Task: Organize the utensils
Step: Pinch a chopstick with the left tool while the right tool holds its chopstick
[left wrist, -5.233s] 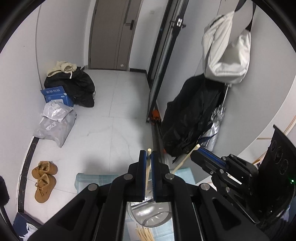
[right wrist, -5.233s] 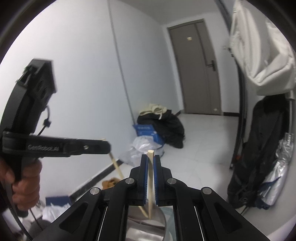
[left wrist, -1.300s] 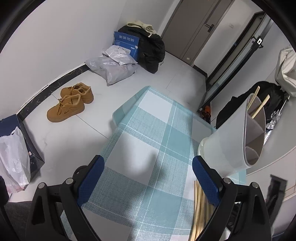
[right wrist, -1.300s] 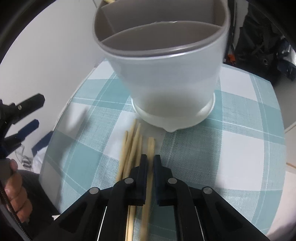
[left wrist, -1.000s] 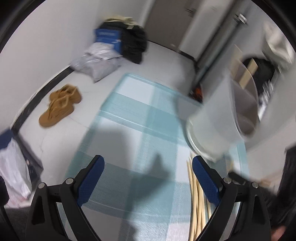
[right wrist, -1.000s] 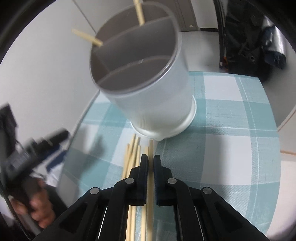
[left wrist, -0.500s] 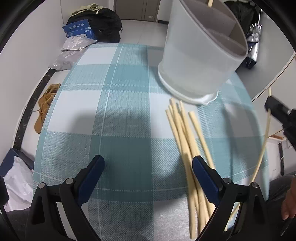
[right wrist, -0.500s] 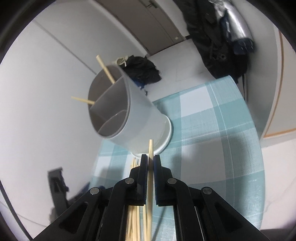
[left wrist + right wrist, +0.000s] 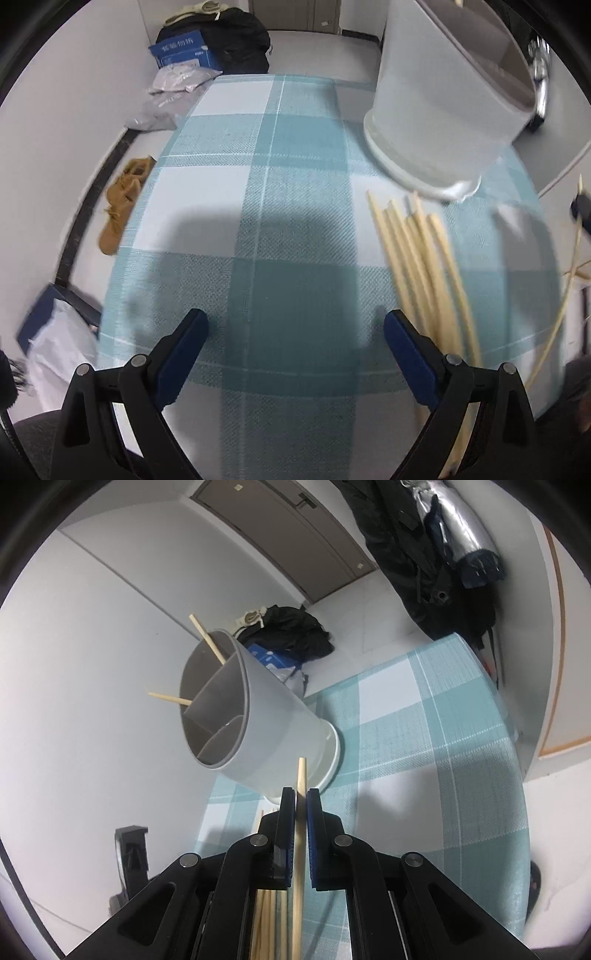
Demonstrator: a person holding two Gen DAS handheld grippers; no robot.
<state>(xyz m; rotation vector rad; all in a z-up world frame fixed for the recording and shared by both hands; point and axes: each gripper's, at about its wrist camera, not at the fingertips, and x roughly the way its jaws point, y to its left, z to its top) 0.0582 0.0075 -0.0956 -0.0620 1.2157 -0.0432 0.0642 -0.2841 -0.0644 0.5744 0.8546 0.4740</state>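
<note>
Tan shoes (image 9: 123,201), a blue box (image 9: 181,50) and black bags (image 9: 236,35) lie on the floor beside grey parcels (image 9: 168,94).

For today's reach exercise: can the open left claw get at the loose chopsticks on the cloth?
Probably yes: the left claw hangs open above the checked cloth, the chopsticks beside its finger, nothing between.

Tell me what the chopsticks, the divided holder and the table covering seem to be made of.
Chopsticks: pale tan with a dull, unlacquered surface, so probably bamboo or light wood; no grain is sharp enough to tell which. Divided holder: smooth matte light grey with a thin moulded rim and inner partitions, most likely plastic. Table covering: teal and white check with a visible weave, so woven cloth or a textured vinyl mat.
</note>
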